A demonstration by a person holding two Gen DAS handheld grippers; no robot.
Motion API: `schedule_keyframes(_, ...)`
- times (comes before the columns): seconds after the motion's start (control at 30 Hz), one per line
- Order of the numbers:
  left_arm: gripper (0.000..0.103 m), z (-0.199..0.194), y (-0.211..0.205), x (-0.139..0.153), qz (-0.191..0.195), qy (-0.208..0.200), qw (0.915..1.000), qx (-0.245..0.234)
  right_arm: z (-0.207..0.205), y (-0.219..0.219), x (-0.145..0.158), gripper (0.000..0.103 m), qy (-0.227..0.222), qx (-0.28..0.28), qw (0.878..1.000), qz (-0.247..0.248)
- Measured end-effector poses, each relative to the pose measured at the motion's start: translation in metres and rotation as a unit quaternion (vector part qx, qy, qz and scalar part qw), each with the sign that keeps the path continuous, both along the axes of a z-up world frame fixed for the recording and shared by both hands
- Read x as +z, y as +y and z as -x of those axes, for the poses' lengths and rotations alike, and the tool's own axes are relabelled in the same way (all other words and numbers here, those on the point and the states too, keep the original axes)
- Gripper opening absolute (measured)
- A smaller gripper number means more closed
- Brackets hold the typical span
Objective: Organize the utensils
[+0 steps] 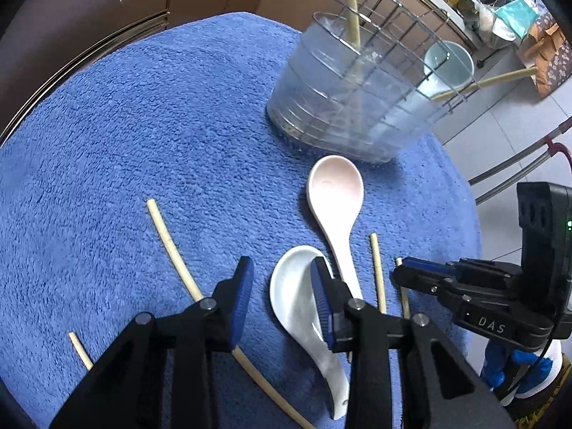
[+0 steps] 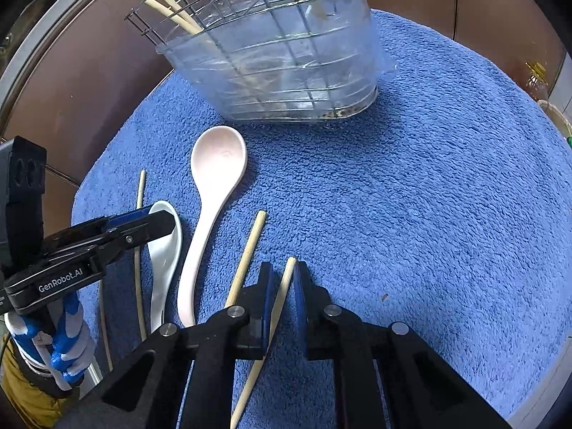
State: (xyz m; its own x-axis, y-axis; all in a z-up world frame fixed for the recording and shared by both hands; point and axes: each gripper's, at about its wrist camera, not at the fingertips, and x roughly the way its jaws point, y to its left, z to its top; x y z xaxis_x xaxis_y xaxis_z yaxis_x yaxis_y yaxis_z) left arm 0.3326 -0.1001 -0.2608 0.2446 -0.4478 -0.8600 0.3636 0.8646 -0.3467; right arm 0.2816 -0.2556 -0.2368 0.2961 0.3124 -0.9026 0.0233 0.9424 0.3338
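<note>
Chopstick (image 2: 282, 296) between right claw (image 2: 284, 286) pads, towel (image 2: 429, 214) clear rightward

Even soft light, fisheye-warped edges

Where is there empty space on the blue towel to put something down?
Bare towel lies right of the chopsticks, below the clear holder. Another bare patch lies left of the holder. It is crowded around the spoons.

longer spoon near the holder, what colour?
Pale pink, next to the plain white spoon. The long spoon shows best in the right wrist view.
</note>
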Motion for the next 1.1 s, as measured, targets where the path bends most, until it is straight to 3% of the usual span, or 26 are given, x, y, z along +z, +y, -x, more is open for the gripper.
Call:
schedule_keyframes(0.13, 0.031, 0.0, -0.008, 0.0, -0.008, 0.008, 0.9999, 0.002, -0.005, 0.01, -0.002, 0.012, -0.001, 0.002, 1.0, 0.005)
schedule_keyframes(0.27, 0.011, 0.003, -0.013, -0.001, -0.028, 0.0, 0.9995, 0.015, -0.008, 0.013, -0.006, 0.009, -0.004, -0.004, 1.0, 0.002)
schedule_keyframes(0.47, 0.004, 0.014, -0.006, 0.007, -0.022, -0.024, 0.9992, 0.024, 0.0, 0.005, -0.003, 0.008, -0.017, -0.011, 1.0, -0.022)
schedule_keyframes(0.73, 0.004, 0.032, 0.005, 0.032, -0.009, -0.067, 0.997, 0.037, 0.03, -0.009, 0.023, 0.007, -0.067, -0.013, 0.997, -0.034)
schedule_keyframes(1.1, 0.004, 0.068, 0.027, 0.094, -0.005, -0.158, 0.9856, 0.06, 0.079, -0.024, 0.083, 0.006, -0.165, -0.015, 0.985, -0.041)
